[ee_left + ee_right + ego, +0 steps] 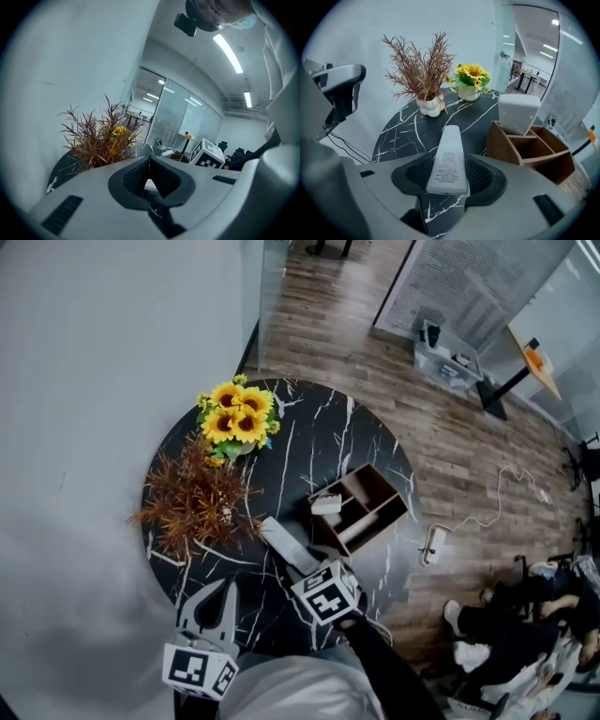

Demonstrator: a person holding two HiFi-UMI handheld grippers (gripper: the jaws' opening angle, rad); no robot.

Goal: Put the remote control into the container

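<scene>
Right claw is angled steeply down over the near side of the black table. Its jaws stand wide, with the near end of the white remote between them. Pads sit against both long sides, so I judge this a hold, though a light one. I can't tell if that end is off the tabletop yet.

The remote's long axis runs straight out from the claw, the far end aimed at the middle of the table and the dried plant. From the head view it slants up and to the left, away from the claw.

The wooden box is ahead and to the right of the claw, near the remote's far end but apart from it. A white block already stands in its nearest slot; the other slots look free.

Left claw is fully closed on nothing and hangs back at the table's near left edge, so the right one is nearer to the box.

Judgement: swing the remote rightward toward a free slot.
</scene>
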